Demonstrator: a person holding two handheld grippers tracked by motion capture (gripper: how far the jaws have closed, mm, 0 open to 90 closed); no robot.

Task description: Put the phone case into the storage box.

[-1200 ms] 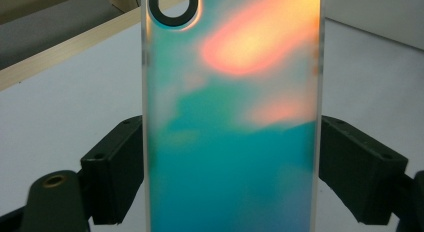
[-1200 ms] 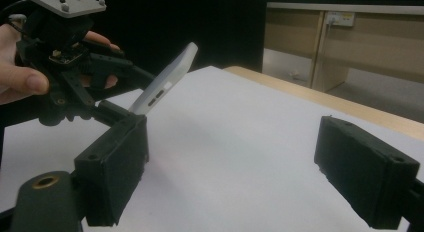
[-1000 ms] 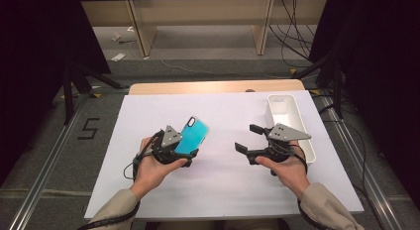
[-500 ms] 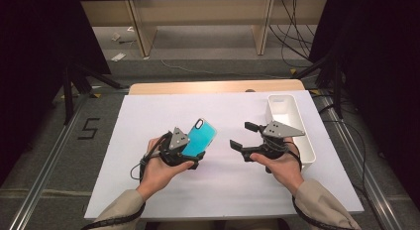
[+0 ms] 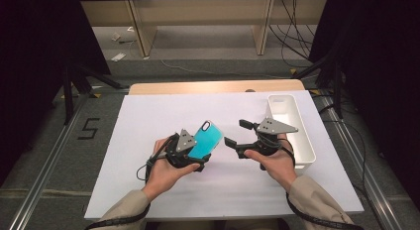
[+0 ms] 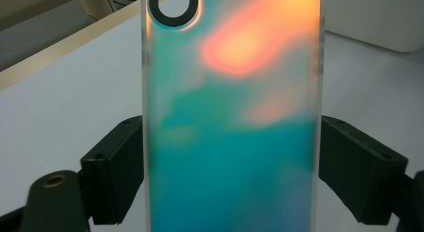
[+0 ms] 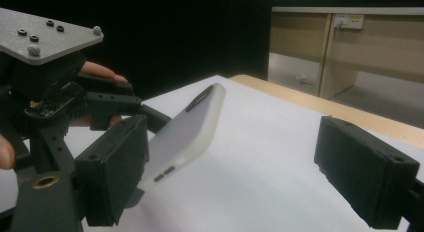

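Note:
A teal, iridescent phone case [image 5: 204, 140] with a camera cut-out at its far end is held tilted above the white table sheet [image 5: 148, 111]. My left gripper [image 5: 197, 155] is shut on its lower part, and both fingers [image 6: 117, 167] press the long edges of the case [image 6: 232, 122]. My right gripper [image 5: 237, 133] stands open just right of the case, its jaws spread wide with nothing between them. In the right gripper view the case [image 7: 187, 124] rises slanted beside my left-hand jaw, not touching it.
A long white bin [image 5: 308, 136] lies at the right edge of the sheet, close behind my right hand. The wooden table edge [image 5: 213, 86] runs along the far side, with floor and shelf legs beyond.
My left gripper has carried the case to the right, toward the table's middle. My right gripper has moved left toward it, so the gap between them has shrunk.

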